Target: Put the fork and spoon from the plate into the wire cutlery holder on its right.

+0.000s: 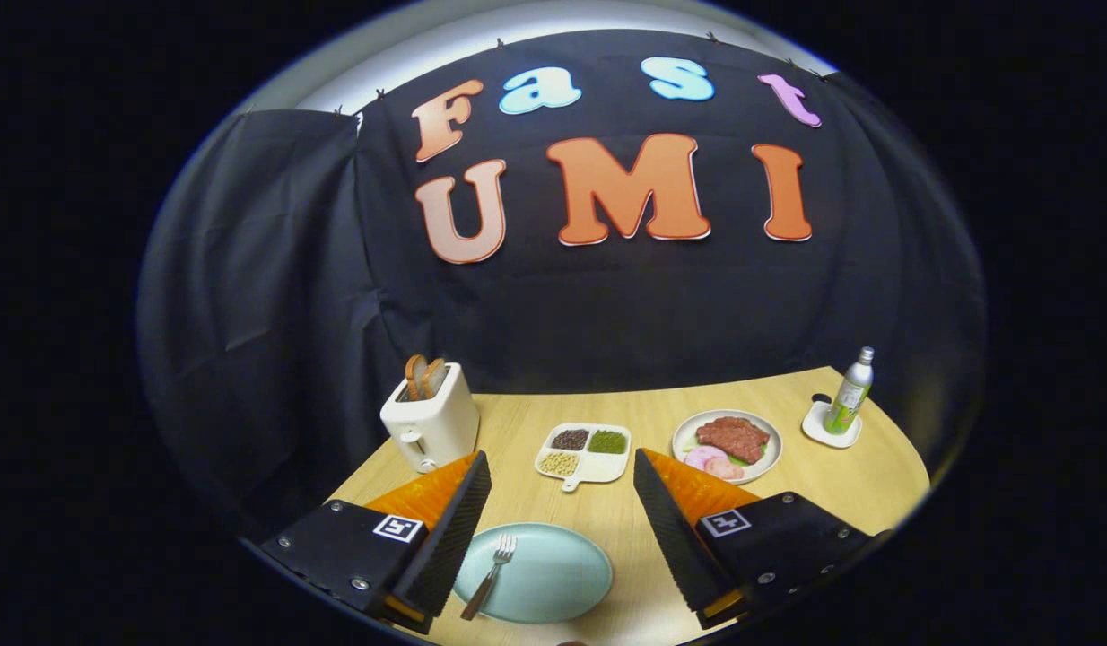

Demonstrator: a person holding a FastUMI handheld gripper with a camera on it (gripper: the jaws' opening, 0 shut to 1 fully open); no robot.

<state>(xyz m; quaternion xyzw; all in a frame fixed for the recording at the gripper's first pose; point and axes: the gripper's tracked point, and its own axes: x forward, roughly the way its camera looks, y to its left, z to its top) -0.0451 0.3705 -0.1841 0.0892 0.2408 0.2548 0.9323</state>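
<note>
A pale blue plate [553, 579] lies on the wooden table, low between my two fingers. A fork [491, 574] with a wooden handle rests on the plate's left part, tines pointing away from me, close to my left finger [446, 529]. My gripper [562, 471] is open and hangs above the plate with nothing between its fingers. The right finger [675, 529] stands to the right of the plate.
A white toaster [431, 420] with two bread slices stands beyond the left finger. Ahead are a white divided tray of beans [583, 451], a plate of meat [727, 444] and a bottle [850, 392] on a white coaster at the far right.
</note>
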